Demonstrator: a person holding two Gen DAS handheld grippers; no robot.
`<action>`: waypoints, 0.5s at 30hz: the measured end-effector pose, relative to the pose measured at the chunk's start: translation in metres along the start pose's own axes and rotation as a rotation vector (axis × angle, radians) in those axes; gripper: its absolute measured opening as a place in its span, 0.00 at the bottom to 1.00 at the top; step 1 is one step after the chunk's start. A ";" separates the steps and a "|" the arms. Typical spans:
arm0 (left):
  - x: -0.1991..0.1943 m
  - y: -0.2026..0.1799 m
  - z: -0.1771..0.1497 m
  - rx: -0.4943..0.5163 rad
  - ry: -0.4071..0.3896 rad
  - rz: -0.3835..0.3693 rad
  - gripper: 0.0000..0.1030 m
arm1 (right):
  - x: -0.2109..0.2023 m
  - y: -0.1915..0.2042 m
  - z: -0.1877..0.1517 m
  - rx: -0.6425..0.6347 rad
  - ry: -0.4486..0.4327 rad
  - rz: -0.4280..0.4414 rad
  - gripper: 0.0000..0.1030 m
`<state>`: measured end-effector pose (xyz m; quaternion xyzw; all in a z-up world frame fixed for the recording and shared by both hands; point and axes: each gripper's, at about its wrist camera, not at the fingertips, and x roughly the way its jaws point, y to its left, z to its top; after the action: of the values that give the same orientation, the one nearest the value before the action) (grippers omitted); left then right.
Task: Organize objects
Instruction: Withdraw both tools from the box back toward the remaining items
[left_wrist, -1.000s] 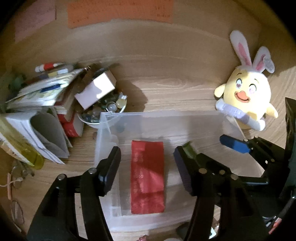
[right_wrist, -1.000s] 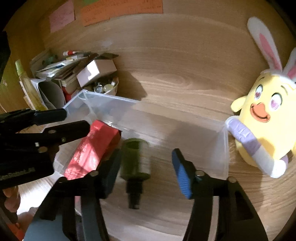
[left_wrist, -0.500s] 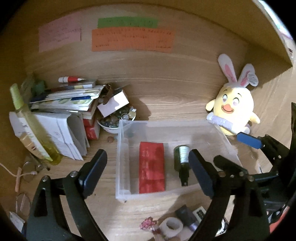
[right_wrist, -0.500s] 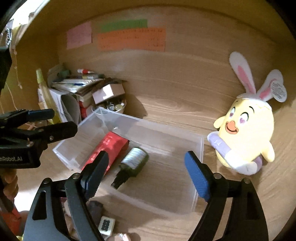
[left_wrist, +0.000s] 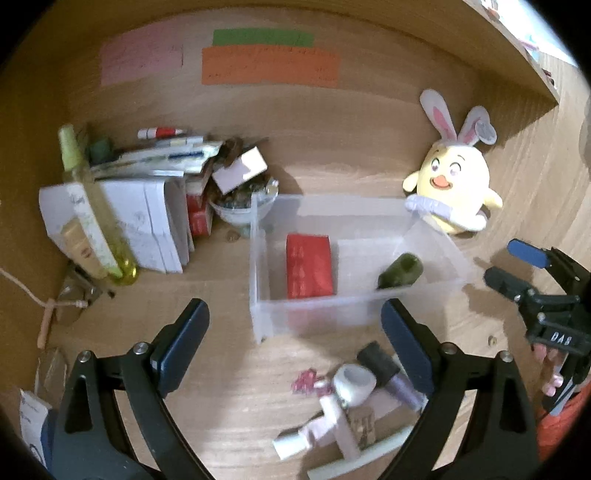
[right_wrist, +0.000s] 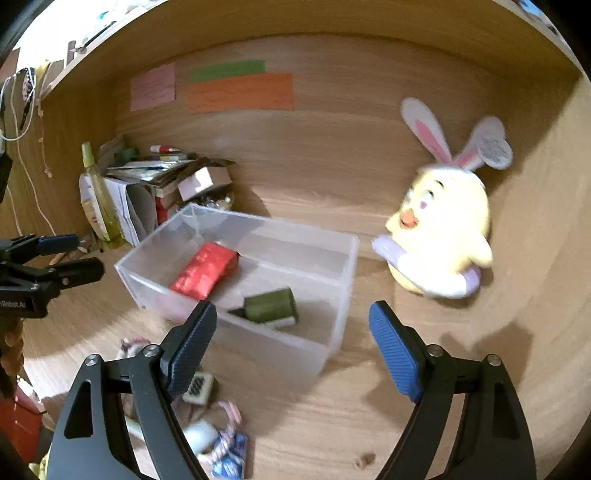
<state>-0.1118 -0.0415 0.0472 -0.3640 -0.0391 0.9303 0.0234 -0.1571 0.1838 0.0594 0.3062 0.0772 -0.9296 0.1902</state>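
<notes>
A clear plastic bin (left_wrist: 258, 280) (right_wrist: 332, 328) stands on the wooden desk. In it lie a red packet (left_wrist: 309, 266) (right_wrist: 204, 270) and a dark green bottle (left_wrist: 400, 270) (right_wrist: 271, 305) on its side. My left gripper (left_wrist: 295, 350) is open and empty, held in front of the bin. My right gripper (right_wrist: 291, 350) is open and empty, in front of the bin's right end; it also shows at the right of the left wrist view (left_wrist: 513, 266). Small loose items (left_wrist: 351, 398) (right_wrist: 207, 417) lie in front of the bin: a white tape roll, a small dark bottle, pink bits.
A yellow bunny plush (left_wrist: 452, 192) (right_wrist: 443, 229) stands right of the bin. A heap of books, papers, a small box and a bowl (left_wrist: 240, 206) fills the left, with a yellow-green spray bottle (left_wrist: 92, 206). Sticky notes (left_wrist: 269, 66) hang on the back wall.
Both grippers pulled back and up from the bin. The right gripper let go of the green bottle, which now lies in the bin beside the red packet.
</notes>
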 end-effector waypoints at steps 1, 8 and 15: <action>0.001 0.001 -0.003 -0.002 0.007 0.000 0.92 | -0.002 -0.004 -0.005 0.009 0.005 -0.008 0.80; 0.008 0.007 -0.034 -0.025 0.076 -0.008 0.92 | -0.005 -0.030 -0.040 0.073 0.058 -0.052 0.80; 0.011 0.001 -0.062 -0.018 0.093 -0.005 0.92 | -0.009 -0.051 -0.077 0.142 0.124 -0.077 0.80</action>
<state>-0.0782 -0.0381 -0.0058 -0.4071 -0.0474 0.9118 0.0245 -0.1294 0.2530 0.0042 0.3727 0.0343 -0.9186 0.1270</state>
